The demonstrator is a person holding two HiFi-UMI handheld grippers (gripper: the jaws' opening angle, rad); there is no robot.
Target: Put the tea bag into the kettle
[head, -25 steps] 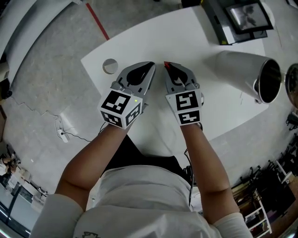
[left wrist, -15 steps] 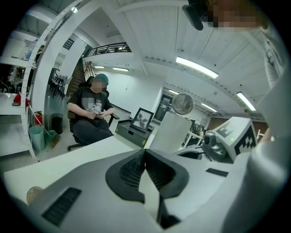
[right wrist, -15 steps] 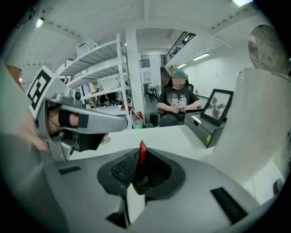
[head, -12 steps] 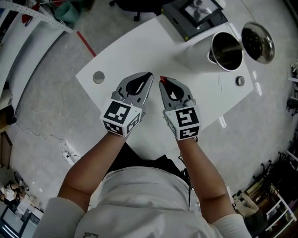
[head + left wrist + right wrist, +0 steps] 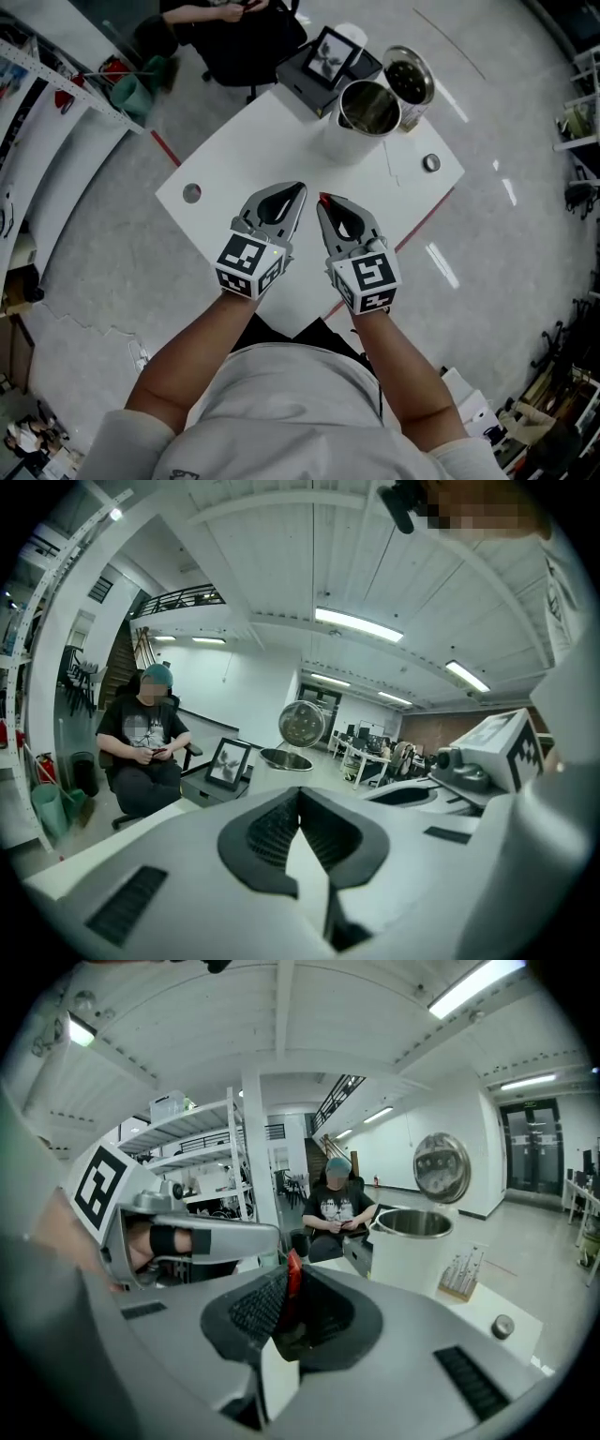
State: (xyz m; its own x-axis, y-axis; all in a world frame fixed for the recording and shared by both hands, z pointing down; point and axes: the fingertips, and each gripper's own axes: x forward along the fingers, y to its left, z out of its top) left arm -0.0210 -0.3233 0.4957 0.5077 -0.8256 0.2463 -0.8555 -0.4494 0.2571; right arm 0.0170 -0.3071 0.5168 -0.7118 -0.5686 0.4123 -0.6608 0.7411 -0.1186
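A red tea bag point(image 5: 293, 1279) is pinched between the jaws of my right gripper point(image 5: 289, 1277); its red tip point(image 5: 324, 198) also shows in the head view. That gripper point(image 5: 323, 202) hangs above the near part of the white table point(image 5: 234, 169). My left gripper point(image 5: 299, 187) is right beside it, its jaws point(image 5: 300, 795) closed together with nothing between them. The white kettle point(image 5: 367, 112) stands at the table's far side with its steel lid point(image 5: 409, 75) flipped open. From the right gripper view the kettle point(image 5: 412, 1246) is ahead and to the right.
A framed picture on a dark box point(image 5: 328, 58) stands left of the kettle. A small round metal piece point(image 5: 430, 162) lies near the table's right edge, a round hole point(image 5: 192, 193) near its left edge. A person point(image 5: 145, 752) sits on a chair beyond the table.
Both grippers have risen off the table side by side, and the table now looks smaller below them. The kettle, earlier at the right, now shows at the top.
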